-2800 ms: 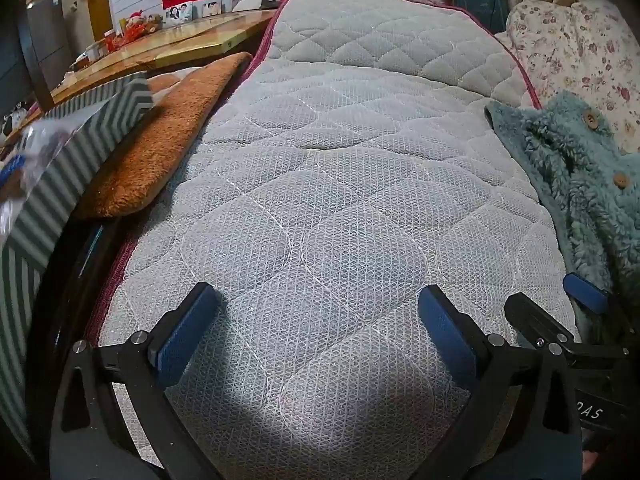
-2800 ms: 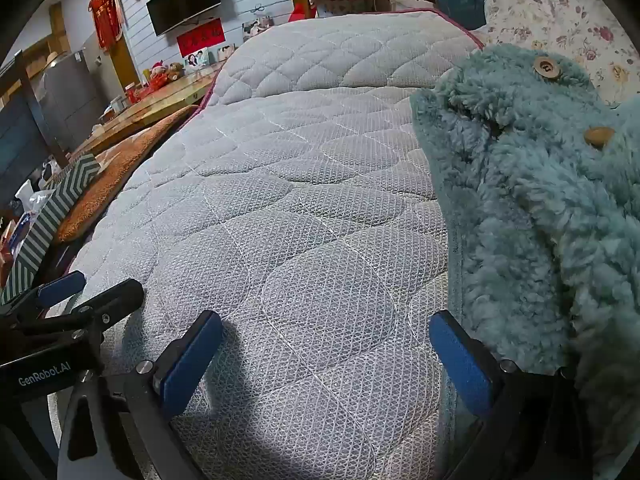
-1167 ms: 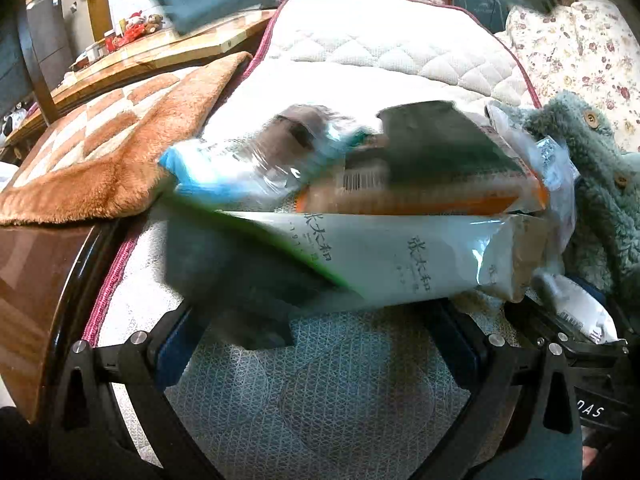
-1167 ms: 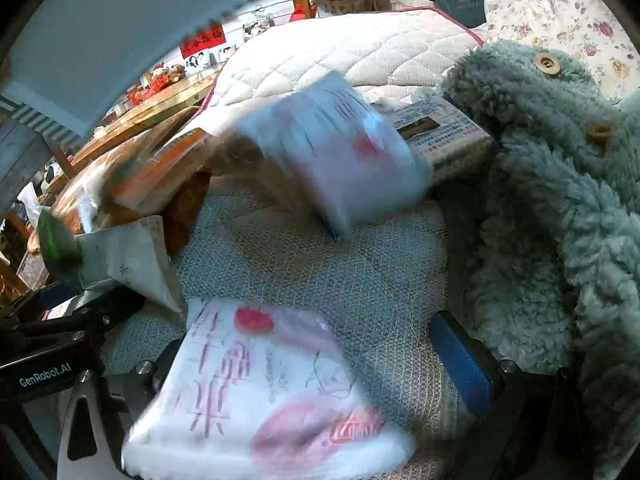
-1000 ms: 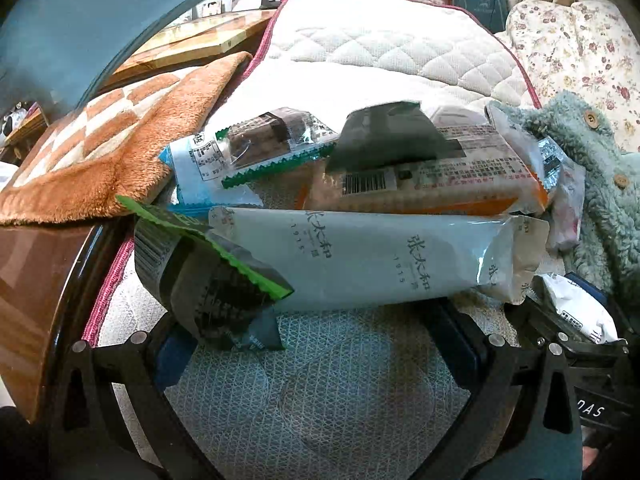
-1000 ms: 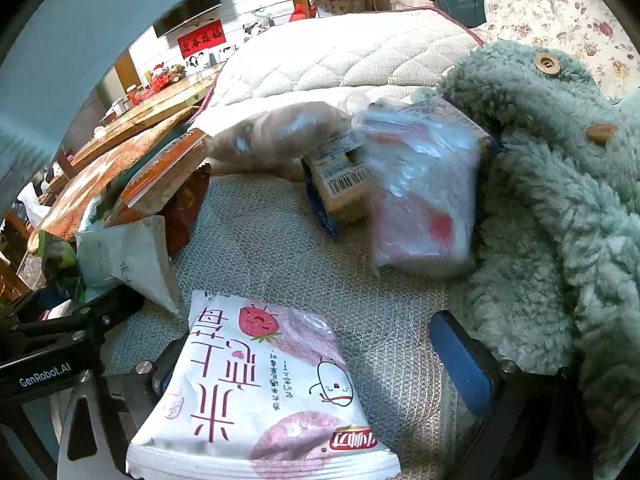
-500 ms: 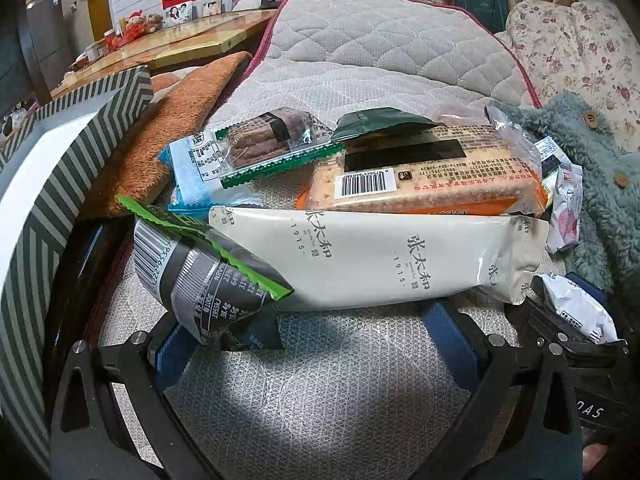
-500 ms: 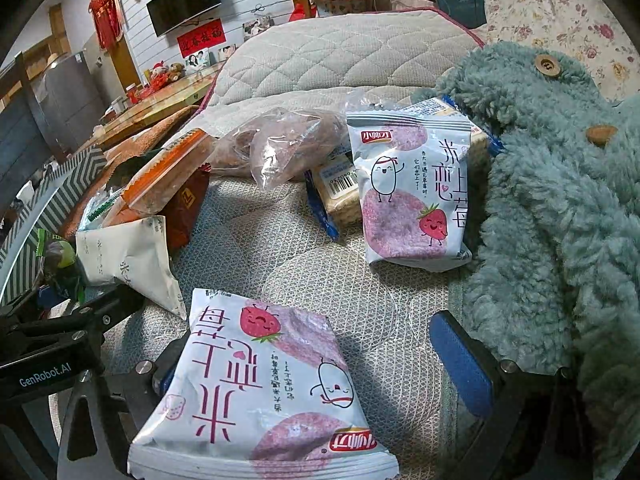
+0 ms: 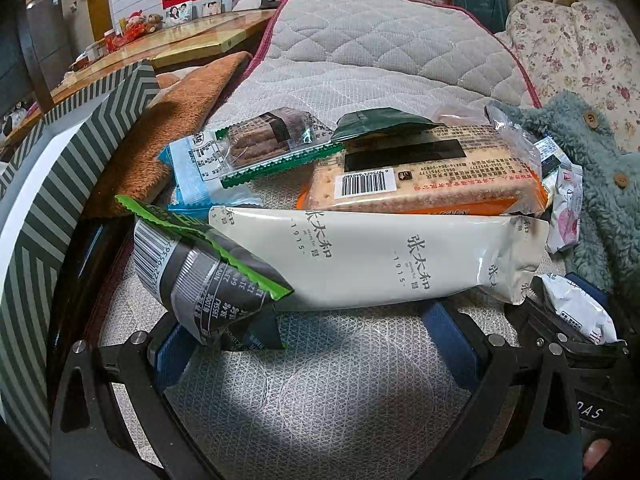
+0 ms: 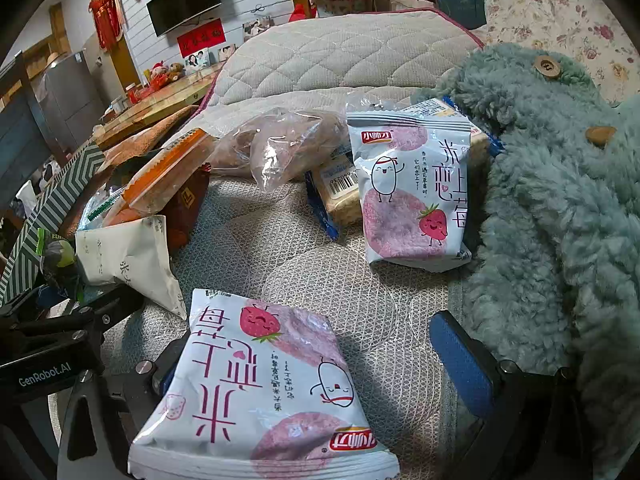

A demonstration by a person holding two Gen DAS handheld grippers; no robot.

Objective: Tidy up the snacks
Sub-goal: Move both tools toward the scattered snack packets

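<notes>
Change: snacks now lie strewn over the quilted bed (image 9: 360,392), bare 2.8 s ago; striped box (image 9: 52,184) back at left.
Left gripper (image 9: 316,344): fingers spread wide, empty; black-green packet (image 9: 208,280) overlaps the left finger.
Right gripper (image 10: 316,364): fingers wide apart, gripping nothing; near strawberry packet (image 10: 264,392) covers the left finger.
Beyond: cream packet (image 9: 384,260), cracker pack (image 9: 424,176), second strawberry packet (image 10: 412,192) against teal fleece (image 10: 560,200).
Box contents: cannot tell.
</notes>
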